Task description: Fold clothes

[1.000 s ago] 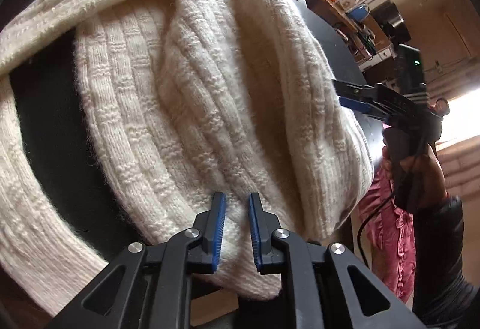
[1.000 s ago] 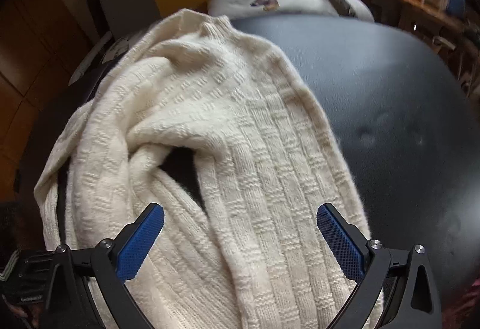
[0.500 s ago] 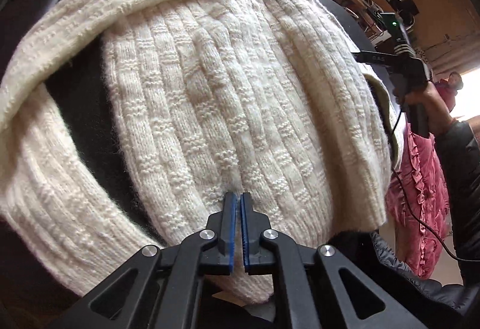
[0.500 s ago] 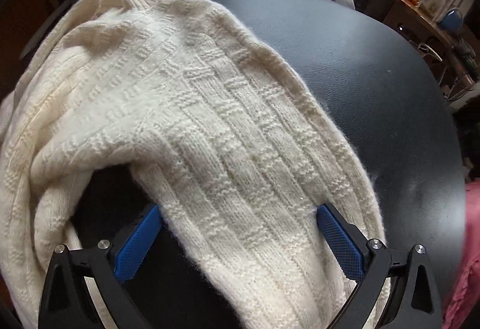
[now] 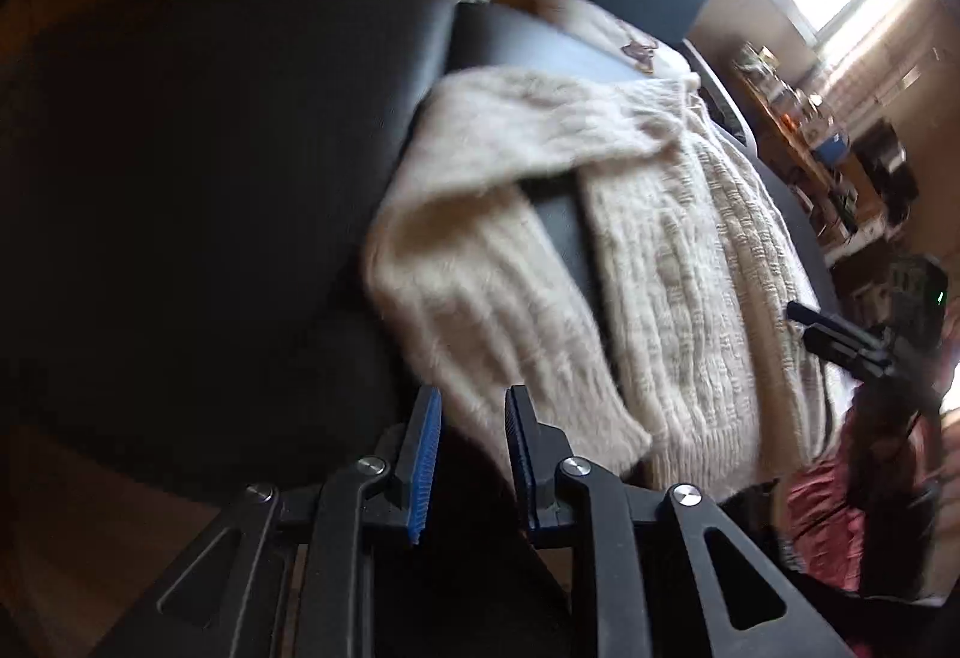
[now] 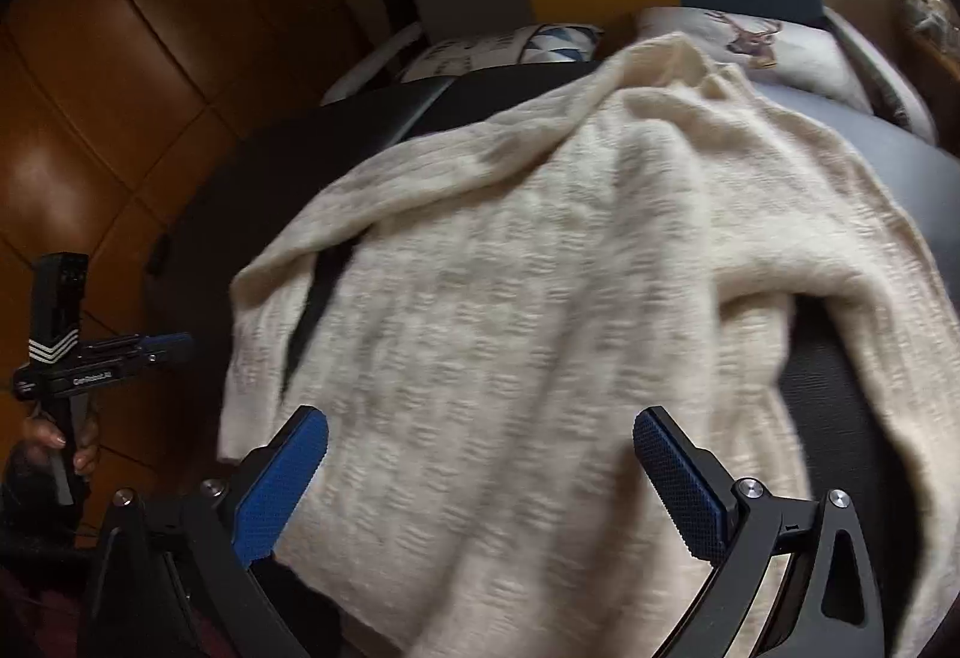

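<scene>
1. Cream knit sweater (image 6: 540,328): lies rumpled on black tabletop (image 5: 210,208), sleeves folded inward.
2. Left hand-held gripper (image 5: 471,454): narrowly parted, I hold nothing.
3. Right hand-held gripper (image 6: 480,484): spread wide; I'd pinch the hem squarely.

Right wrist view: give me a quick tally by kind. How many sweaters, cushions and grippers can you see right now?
Cream knit sweater: 1
Printed cushions: 2, a deer-print cushion and a triangle-print cushion
Grippers: 2, the right gripper open over the sweater, and the left gripper off to the side, holding nothing
Total: 5
</scene>
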{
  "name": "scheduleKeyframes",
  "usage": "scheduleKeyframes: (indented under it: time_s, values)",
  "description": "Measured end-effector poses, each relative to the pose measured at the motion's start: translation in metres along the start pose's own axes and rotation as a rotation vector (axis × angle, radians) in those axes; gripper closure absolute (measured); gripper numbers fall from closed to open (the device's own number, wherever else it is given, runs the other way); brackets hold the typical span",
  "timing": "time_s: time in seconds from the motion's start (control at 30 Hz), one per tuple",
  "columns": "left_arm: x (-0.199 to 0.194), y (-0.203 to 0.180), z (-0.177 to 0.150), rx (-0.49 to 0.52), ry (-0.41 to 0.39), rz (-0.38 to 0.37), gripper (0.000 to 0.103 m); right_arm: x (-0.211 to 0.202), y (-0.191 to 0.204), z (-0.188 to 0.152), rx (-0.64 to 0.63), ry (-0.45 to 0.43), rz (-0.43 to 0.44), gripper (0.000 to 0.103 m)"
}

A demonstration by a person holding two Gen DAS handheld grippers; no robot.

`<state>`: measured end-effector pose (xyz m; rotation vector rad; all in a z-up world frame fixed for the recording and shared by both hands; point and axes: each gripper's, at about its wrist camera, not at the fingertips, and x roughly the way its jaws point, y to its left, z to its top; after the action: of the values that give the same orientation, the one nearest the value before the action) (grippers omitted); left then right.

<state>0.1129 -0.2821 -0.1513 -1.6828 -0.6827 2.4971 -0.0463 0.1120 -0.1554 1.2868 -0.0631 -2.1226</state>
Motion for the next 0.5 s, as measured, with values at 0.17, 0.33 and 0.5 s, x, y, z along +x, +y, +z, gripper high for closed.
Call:
scheduleKeyframes:
  time_s: [0.17, 0.33, 0.5]
  values:
    - [0.024, 0.012, -0.009, -0.128, -0.004, -0.086, 0.081, 0.039, 0.028, -0.010, -0.031, 0.054, 0.003, 0.000]
    - [0.046, 0.016, -0.014, -0.219, -0.038, -0.159, 0.079, 0.050, 0.019, -0.023, -0.016, 0.092, -0.047, 0.000]
    - [0.041, 0.014, -0.013, -0.252, -0.102, -0.139, 0.077, 0.051, 0.007, -0.027, 0.021, 0.068, -0.050, 0.000]
